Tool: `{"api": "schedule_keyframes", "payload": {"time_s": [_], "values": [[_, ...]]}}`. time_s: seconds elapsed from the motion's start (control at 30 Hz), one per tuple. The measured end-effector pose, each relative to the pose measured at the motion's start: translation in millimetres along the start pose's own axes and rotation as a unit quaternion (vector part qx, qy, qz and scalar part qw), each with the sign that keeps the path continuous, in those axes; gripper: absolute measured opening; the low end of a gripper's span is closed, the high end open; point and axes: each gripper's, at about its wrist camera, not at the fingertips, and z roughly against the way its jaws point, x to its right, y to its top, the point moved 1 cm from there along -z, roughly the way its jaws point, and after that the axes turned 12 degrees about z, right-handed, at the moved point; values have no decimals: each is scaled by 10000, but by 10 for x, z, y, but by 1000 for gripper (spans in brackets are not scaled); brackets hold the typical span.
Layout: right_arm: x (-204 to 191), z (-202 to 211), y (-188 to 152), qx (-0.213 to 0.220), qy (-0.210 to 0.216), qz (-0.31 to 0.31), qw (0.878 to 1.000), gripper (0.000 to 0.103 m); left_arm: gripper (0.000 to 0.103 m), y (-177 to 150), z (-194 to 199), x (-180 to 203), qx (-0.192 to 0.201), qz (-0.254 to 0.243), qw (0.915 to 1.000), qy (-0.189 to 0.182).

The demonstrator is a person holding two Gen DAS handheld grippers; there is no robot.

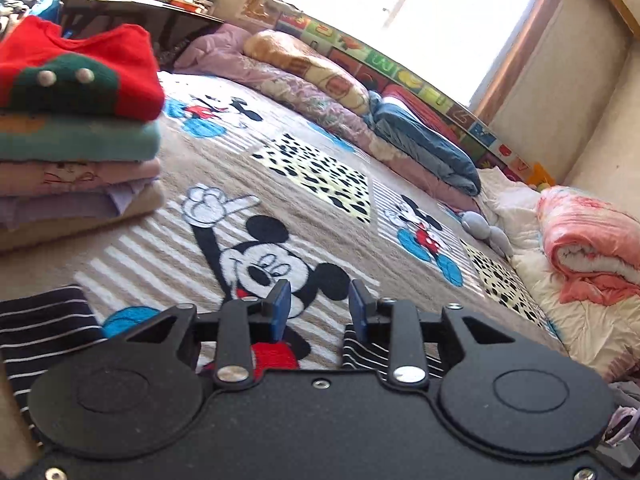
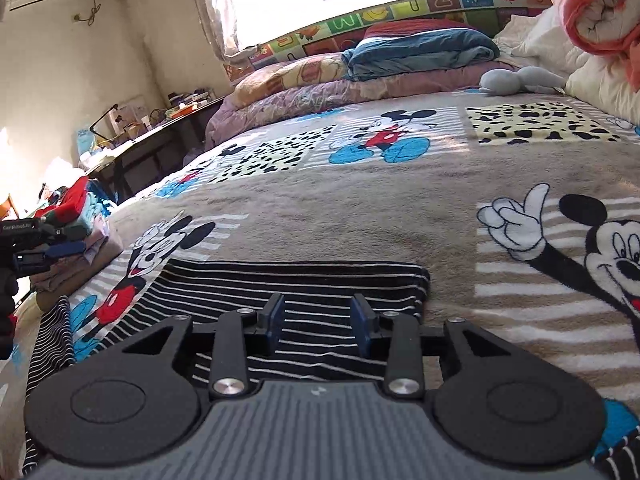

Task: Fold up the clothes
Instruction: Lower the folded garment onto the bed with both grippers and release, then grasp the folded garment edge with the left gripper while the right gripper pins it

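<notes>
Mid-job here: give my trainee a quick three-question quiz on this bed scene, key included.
1. True or false: the right gripper is clamped on the striped garment.
2. What tops the folded stack: A red sweater, B blue quilt, C grey toy?
3. What does the striped garment lie on?

Key: 1 false, its fingers stand apart above the cloth. 2 A, the red sweater. 3 The cartoon-mouse blanket.

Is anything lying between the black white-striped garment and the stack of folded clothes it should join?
Nothing visible does. Between the black white-striped garment and the stack of folded clothes lies only bare cartoon-mouse blanket; the left gripper hangs in front of the stack.
</notes>
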Motion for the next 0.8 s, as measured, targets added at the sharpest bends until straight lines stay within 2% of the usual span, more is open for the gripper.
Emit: {"api": "schedule_keyframes", "payload": {"time_s": [0.07,0.17,0.23,0.33,0.4,0.5,0.57,0.63,0.7,0.77,0.8], "values": [[-410,55,2,45,197,416,9989,37,29,-31,196,-133,132,33,9997,212],[-1013,76,-83,22,552,893,9945,36,29,-178,365,-307,-111,-217,9990,384],[-1381,36,-179,-77,788,1059,9912,35,29,-274,409,-380,-188,-428,9967,663],[-1820,-27,-293,-195,1017,1319,9858,33,29,-386,485,-555,-421,-396,9962,658],[-1995,-52,-308,-170,1026,1441,9841,33,29,-485,492,-576,-657,-535,9952,491],[-2244,-86,-323,-121,1021,1618,9815,32,29,-591,495,-532,-794,-832,9926,392],[-2248,-148,-331,-67,879,1537,9842,32,29,-595,449,-598,-926,-772,9920,373],[-2188,-257,-380,-149,628,1373,9884,31,29,-591,355,-779,-878,-810,9866,1114],[-2060,-352,-452,-284,383,1060,9932,28,28,-511,371,-1010,-772,-610,9857,1366],[-1934,-344,-479,-235,326,667,9970,26,28,-365,479,-1169,-514,-116,9911,1219],[-1937,-354,-499,-236,295,655,9971,26,28,-304,542,-1224,-279,2,9917,1258]]}}
